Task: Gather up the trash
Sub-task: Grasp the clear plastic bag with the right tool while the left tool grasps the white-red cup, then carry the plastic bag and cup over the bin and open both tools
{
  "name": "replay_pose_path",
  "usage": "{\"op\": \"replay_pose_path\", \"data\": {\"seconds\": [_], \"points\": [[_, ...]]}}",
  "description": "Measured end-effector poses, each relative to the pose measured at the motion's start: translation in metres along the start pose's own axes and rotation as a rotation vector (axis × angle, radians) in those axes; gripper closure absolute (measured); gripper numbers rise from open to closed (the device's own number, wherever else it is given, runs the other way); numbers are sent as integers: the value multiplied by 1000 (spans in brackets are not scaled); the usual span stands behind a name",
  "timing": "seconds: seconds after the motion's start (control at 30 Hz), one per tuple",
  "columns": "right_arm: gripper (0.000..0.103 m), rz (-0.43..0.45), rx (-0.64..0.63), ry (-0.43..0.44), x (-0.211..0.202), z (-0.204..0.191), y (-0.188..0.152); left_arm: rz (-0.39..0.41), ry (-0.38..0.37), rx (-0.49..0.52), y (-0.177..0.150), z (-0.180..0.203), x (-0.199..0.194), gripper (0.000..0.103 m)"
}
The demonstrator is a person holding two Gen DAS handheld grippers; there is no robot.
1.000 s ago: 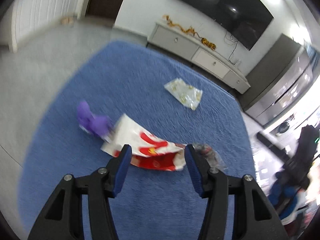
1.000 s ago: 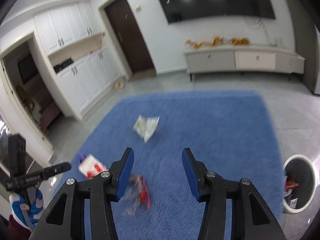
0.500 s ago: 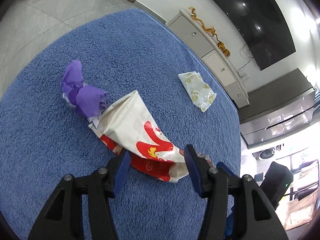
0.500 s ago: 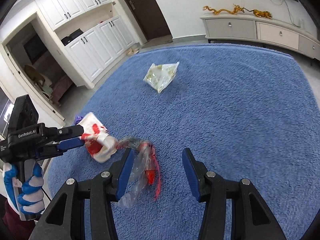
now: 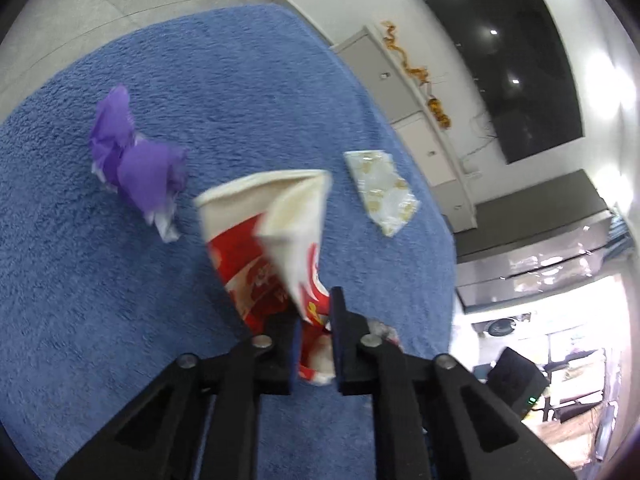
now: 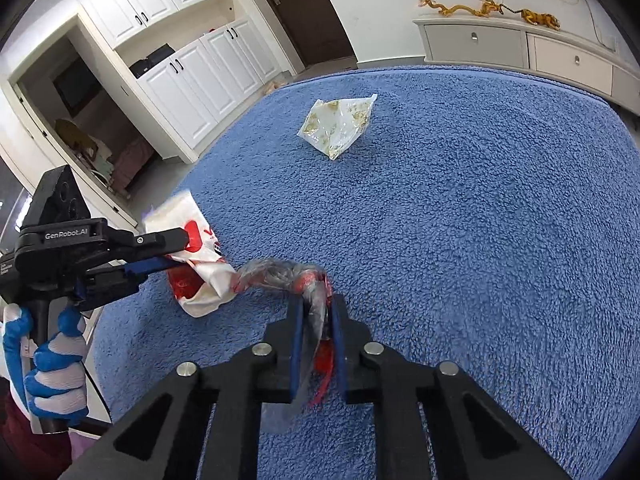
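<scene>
Pinching trash over the rug (image 6: 460,200) | left gripper (image 5: 316,322) just closed on paper bag (image 5: 264,232) | right gripper (image 6: 316,312) just closed on wrapper (image 6: 280,274) | both likely light, crumply; edge holds suit.

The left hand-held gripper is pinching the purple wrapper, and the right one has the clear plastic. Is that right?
Not quite. The left hand-held gripper pinches the red and white bag; the purple wrapper lies loose on the rug, as the left wrist view shows. The right hand-held gripper does hold the clear plastic.

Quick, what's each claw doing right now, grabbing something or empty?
Left gripper: just closed on the red-and-white paper bag.
Right gripper: just closed on the clear plastic wrapper.
</scene>
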State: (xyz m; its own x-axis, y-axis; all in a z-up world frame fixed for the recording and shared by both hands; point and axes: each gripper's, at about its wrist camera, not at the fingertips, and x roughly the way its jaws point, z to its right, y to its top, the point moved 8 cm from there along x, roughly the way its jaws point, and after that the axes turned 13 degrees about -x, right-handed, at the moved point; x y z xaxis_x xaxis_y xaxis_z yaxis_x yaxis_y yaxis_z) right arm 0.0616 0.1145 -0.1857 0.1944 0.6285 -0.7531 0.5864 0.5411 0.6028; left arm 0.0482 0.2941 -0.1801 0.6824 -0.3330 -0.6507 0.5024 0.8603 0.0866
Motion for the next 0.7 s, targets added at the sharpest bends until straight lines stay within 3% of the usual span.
{"op": "replay_pose_path", "data": {"seconds": [0.13, 0.7], "points": [[92, 33, 16, -6, -15, 4, -2, 0, -19, 46, -13, 16, -4, 99], [92, 263, 195, -118, -124, 62, -18, -37, -62, 299, -65, 117, -1, 99]]}}
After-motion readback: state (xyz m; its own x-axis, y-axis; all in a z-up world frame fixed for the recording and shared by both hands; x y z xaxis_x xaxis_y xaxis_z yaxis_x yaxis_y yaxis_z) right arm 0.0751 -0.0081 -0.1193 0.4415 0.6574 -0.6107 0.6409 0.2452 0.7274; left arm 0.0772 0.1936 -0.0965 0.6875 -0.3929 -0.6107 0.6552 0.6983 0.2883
